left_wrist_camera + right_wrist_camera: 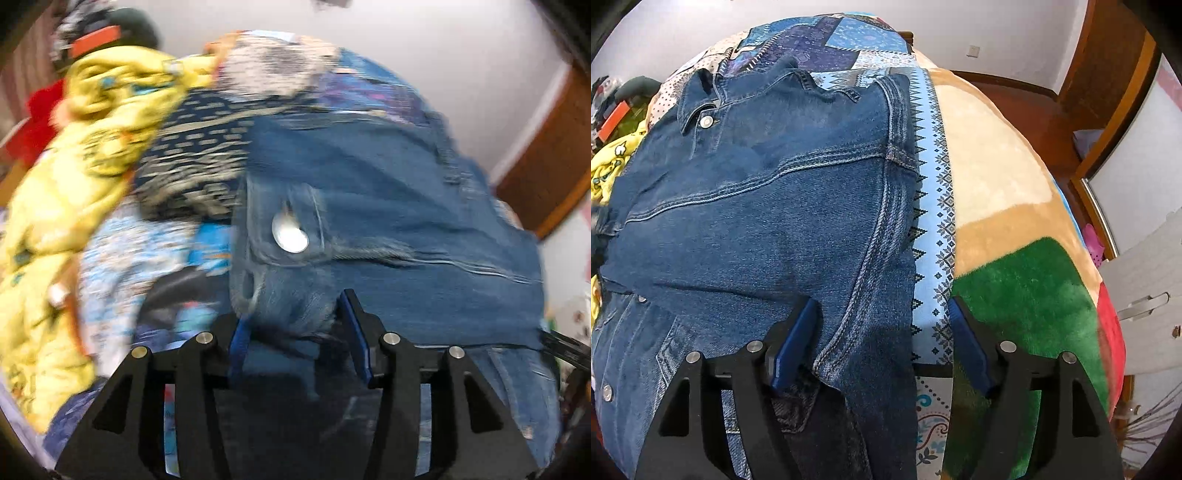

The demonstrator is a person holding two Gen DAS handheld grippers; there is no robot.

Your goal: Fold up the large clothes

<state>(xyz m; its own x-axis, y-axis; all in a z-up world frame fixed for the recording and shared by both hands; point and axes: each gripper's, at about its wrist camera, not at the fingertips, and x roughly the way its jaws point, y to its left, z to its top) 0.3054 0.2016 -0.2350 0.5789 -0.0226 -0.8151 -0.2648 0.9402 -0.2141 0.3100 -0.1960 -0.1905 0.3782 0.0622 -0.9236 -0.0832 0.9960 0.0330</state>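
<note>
A blue denim jacket (757,184) lies spread on a bed, collar (701,99) at the far end. My right gripper (882,303) is open over the jacket's near right edge. Its left finger rests on the denim and its right finger stands over the patterned sheet (931,184). In the blurred left wrist view the same jacket (388,192) fills the middle, with a metal button (290,234) showing. My left gripper (295,310) stands with its jaws apart, and a bunched fold of denim sits between them without being squeezed.
A crumpled yellow garment (92,147) and other patterned clothes are heaped to the left of the jacket. A plush blanket (997,166) with a green patch covers the bed's right side. A wooden door frame (546,158) and a white cupboard (1145,288) stand beyond.
</note>
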